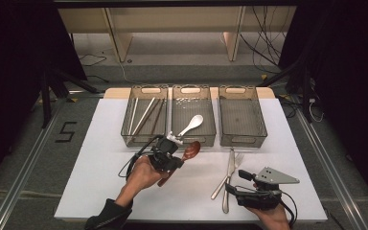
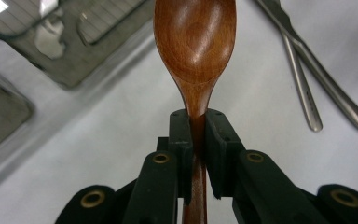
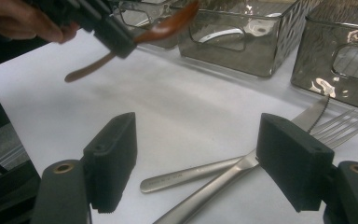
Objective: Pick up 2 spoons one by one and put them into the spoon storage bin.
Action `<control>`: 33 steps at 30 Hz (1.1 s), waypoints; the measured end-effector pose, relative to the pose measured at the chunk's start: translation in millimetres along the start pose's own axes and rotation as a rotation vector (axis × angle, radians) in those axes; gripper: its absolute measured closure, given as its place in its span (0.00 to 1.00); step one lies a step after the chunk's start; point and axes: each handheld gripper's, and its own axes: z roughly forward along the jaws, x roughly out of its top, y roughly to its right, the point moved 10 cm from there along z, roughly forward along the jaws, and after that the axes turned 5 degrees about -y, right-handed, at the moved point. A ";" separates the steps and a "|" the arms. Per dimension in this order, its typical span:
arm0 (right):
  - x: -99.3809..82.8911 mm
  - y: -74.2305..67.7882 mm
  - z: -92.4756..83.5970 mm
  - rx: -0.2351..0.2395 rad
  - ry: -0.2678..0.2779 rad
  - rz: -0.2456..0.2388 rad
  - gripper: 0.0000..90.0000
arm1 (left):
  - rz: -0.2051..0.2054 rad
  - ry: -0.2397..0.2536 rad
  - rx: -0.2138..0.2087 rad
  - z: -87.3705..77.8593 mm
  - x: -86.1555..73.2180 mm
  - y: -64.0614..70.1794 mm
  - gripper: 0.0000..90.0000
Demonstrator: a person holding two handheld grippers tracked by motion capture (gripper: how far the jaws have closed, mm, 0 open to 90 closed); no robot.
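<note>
My left gripper (image 1: 178,154) (image 2: 196,122) is shut on the neck of a brown wooden spoon (image 1: 190,150) (image 2: 196,42) (image 3: 165,25), lifted off the white table just in front of the middle basket (image 1: 194,115). A white spoon (image 1: 191,125) lies in that basket. A metal knife (image 1: 228,179) (image 3: 223,179) and a fork (image 1: 234,165) (image 3: 191,171) lie crossed on the table. My right gripper (image 1: 230,184) (image 3: 198,161) rests at the near right, jaws wide apart, with the cutlery handles lying ahead between them.
Three smoky clear baskets line the back of the white tabletop (image 1: 105,167). The left basket (image 1: 143,115) holds several chopsticks; the right basket (image 1: 242,115) (image 3: 340,60) looks bare. The table's front edge runs close to both hands.
</note>
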 end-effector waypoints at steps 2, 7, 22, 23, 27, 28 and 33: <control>0.0 -0.1 0.1 0.000 -0.001 0.002 0.33 | -0.010 0.019 -0.007 -3.7 4.9 -3.0 0.91; -0.1 0.3 -0.1 0.000 0.000 0.002 0.33 | -0.031 0.048 -0.002 -8.4 13.1 -13.1 0.90; 0.0 0.1 0.0 0.003 0.000 0.003 0.33 | -0.068 0.117 0.038 -19.1 60.5 -46.5 0.90; 0.2 0.3 0.0 0.003 0.001 0.004 0.33 | -0.068 0.117 0.040 -19.2 63.6 -48.3 0.90; 0.0 0.4 -0.3 0.004 -0.002 0.008 0.33 | -0.070 0.130 0.040 -20.3 76.5 -53.6 0.90; 0.0 0.4 -0.3 0.005 -0.002 0.008 0.33 | -0.067 0.135 0.041 -20.7 80.7 -54.6 0.90; 0.0 0.5 0.3 0.007 0.000 0.007 0.33 | -0.067 0.135 0.049 -18.3 94.1 -59.3 0.90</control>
